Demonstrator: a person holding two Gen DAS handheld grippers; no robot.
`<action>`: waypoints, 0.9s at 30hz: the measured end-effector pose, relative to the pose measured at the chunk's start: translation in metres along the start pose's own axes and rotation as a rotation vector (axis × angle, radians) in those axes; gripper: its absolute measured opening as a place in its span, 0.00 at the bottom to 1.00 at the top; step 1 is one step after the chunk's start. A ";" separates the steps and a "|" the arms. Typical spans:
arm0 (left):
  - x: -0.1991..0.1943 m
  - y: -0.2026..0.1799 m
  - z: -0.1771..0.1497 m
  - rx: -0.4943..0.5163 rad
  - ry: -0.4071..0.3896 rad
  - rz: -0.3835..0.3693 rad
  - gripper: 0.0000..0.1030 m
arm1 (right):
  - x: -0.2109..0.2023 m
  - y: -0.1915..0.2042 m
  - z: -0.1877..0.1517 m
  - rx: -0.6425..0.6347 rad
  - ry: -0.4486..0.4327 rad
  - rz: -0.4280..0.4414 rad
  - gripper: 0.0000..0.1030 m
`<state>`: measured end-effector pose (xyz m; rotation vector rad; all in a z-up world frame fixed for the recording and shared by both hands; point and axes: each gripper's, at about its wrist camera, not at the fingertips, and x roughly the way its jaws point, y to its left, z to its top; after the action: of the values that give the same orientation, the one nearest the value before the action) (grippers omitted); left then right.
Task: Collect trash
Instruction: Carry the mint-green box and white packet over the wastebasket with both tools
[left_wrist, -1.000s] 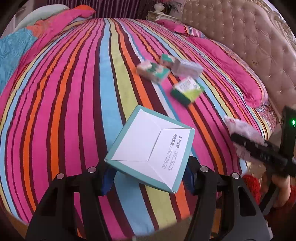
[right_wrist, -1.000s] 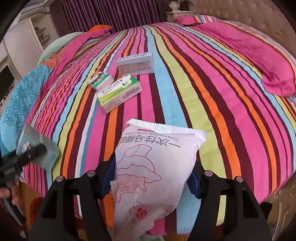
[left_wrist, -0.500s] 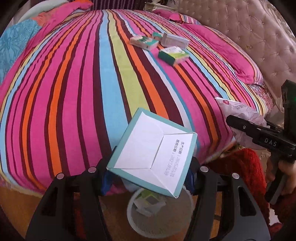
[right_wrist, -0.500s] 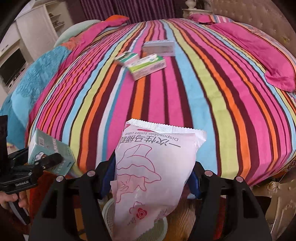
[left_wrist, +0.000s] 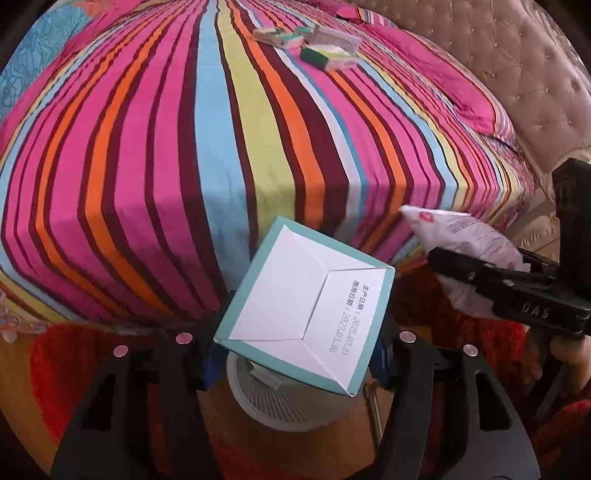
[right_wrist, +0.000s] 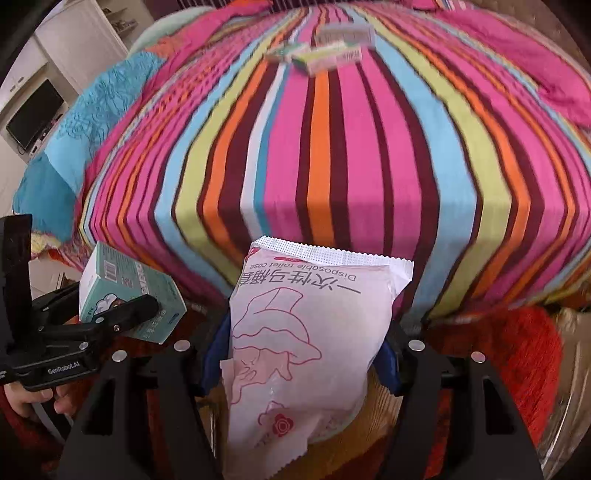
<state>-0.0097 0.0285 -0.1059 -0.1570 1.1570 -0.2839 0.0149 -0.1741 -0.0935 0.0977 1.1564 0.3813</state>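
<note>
Both pairs of tongs have drawn back off the striped bed (left_wrist: 207, 122) and now hang past its foot edge, tilted down over a white slatted wastebasket (left_wrist: 280, 402) on the wooden floor. A second ago only bedspread lay beneath them.

Left tongs (left_wrist: 295, 354) are clamped on a teal-edged white carton (left_wrist: 306, 306), its bottom flap with a printed date facing the camera. The carton sits directly above the basket's mouth, where a small piece of trash already lies inside.

Right tongs (right_wrist: 299, 354) grip a pale pink packet of disposable toilet seat covers (right_wrist: 306, 332) by its sides. Its lower end hangs over the basket rim (right_wrist: 343, 424), which is mostly hidden behind the packet. Each view shows the other tool alongside, the two close together.

Three small boxes (left_wrist: 314, 40) remain near the middle of the bed, well apart from the basket.

Judging from this, both items look ready to be dropped in, after which a further trip to the bed is needed for the boxes.
</note>
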 end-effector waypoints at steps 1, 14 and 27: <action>0.002 -0.002 -0.006 0.003 0.010 -0.004 0.58 | 0.003 0.001 -0.005 0.002 0.017 0.000 0.60; 0.053 -0.010 -0.043 -0.001 0.198 -0.030 0.58 | 0.053 -0.018 -0.041 0.131 0.286 0.033 0.60; 0.102 -0.003 -0.057 -0.025 0.384 0.001 0.58 | 0.090 -0.024 -0.055 0.202 0.425 0.034 0.60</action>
<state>-0.0248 -0.0038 -0.2168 -0.1270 1.5414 -0.3069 0.0024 -0.1723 -0.2008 0.2212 1.6138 0.3224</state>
